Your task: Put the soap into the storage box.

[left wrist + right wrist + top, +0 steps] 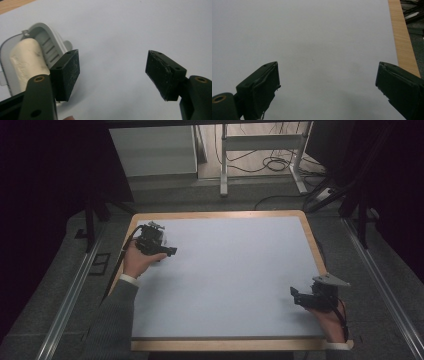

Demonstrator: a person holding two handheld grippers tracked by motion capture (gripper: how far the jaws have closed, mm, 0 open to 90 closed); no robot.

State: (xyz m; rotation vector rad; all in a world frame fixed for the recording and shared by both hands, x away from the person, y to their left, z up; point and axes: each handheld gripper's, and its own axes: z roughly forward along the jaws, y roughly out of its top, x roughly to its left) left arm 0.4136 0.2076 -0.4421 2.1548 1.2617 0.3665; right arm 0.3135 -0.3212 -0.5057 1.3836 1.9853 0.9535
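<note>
Both tools spread, holding nothing: left tool (112, 72), right tool (327, 87). White lump in grey tray (53, 47) just beside left tool's jaw; sideways nudge could knock it across surface (230, 275).

Left gripper (112, 72) far left, jaws wide apart; right gripper (327, 82) near right, jaws wide apart.

A grey knitted sleeve (112, 320) with a white cuff (128, 279) is worn on the left arm. Both grippers are black. The left gripper (112, 72) is built with flat rectangular pads (71, 72), scuffed pale, and brass-ringed screw holes (39, 79). The right gripper (315, 297) is topped by a grey three-cornered plate (330, 280), and a black cable (127, 245) is trailed from the left one.
</note>
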